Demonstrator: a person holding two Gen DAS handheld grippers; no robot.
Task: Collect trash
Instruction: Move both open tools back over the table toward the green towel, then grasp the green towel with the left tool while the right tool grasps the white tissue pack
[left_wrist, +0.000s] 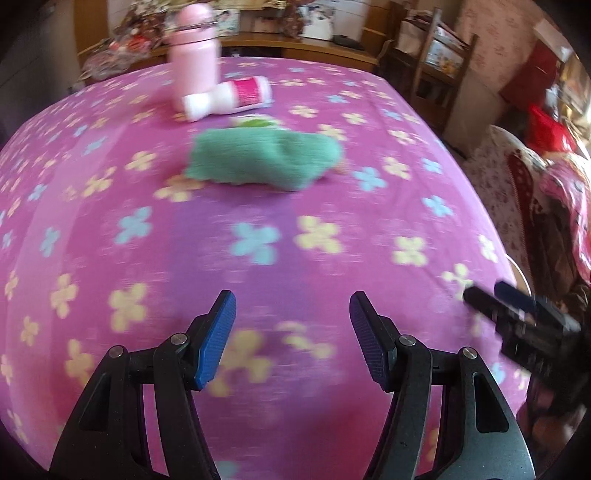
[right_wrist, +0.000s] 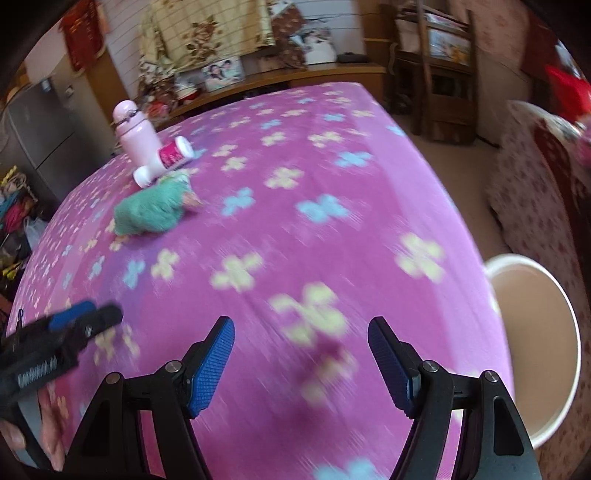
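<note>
Left wrist view: both tongs, left (left_wrist: 291, 314) and right (right_wrist: 301, 339), gape wide and empty over the flowered worktop (left_wrist: 332, 258), while the green wad (left_wrist: 258, 160) and toppled white bottle (left_wrist: 225, 96) lie far off beside the pink flask (left_wrist: 194, 59), uncollected, and the white bin (right_wrist: 535, 332) by the worktop's edge appears empty.

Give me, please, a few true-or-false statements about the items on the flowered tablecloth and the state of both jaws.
1. The pink bottle stands upright. True.
2. The white bottle with the pink label stands upright. False: it lies on its side beside the pink bottle.
3. The left gripper holds the green cloth. False: its jaws are open and empty, the cloth lies farther off.
4. The right gripper is open and empty. True.
5. A white bin sits beyond the table's right edge. True.
</note>
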